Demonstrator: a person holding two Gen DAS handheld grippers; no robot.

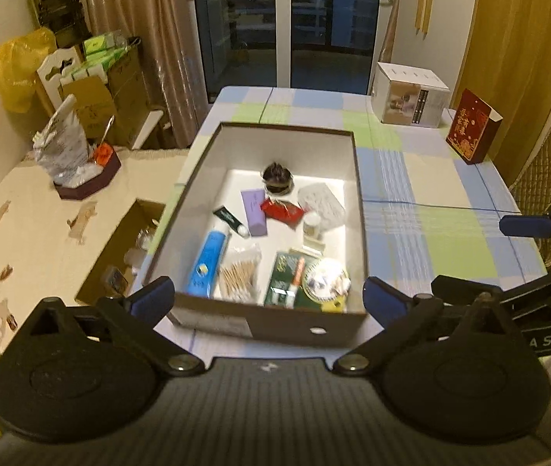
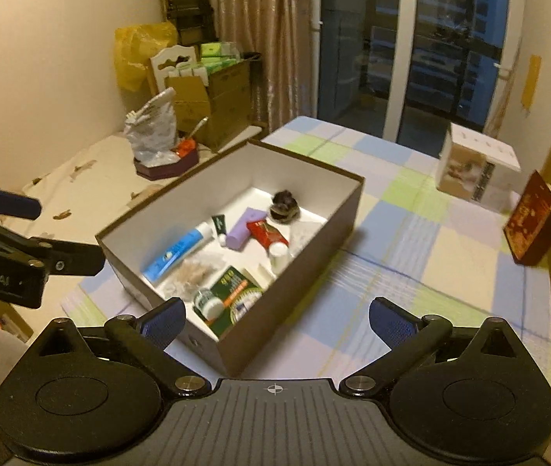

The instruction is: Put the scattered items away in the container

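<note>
A brown box with a white inside [image 1: 197, 163] [image 2: 349, 202] stands on the checked tablecloth. Inside lie a blue tube [image 1: 207, 264] [image 2: 176, 252], a bag of cotton swabs [image 1: 238, 272] [image 2: 194, 272], a purple tube [image 1: 254, 211] [image 2: 242, 229], a red packet [image 1: 281, 209] [image 2: 265, 233], a dark jar [image 1: 277, 182] [image 2: 285, 206], a green packet [image 1: 287, 279] [image 2: 236, 291] and a small white bottle [image 1: 311, 225] [image 2: 279, 254]. My left gripper [image 1: 269, 297] hovers open above the box's near wall, empty. My right gripper [image 2: 275, 320] hangs open and empty over the box's near corner.
A white carton [image 1: 411, 97] [image 2: 477, 167] and a red box [image 1: 471, 132] [image 2: 534, 221] stand at the table's far right. An open cardboard box [image 1: 120, 248] sits left of the table. A bag in a dark tray [image 1: 81, 178] [image 2: 163, 163] rests on the cream surface.
</note>
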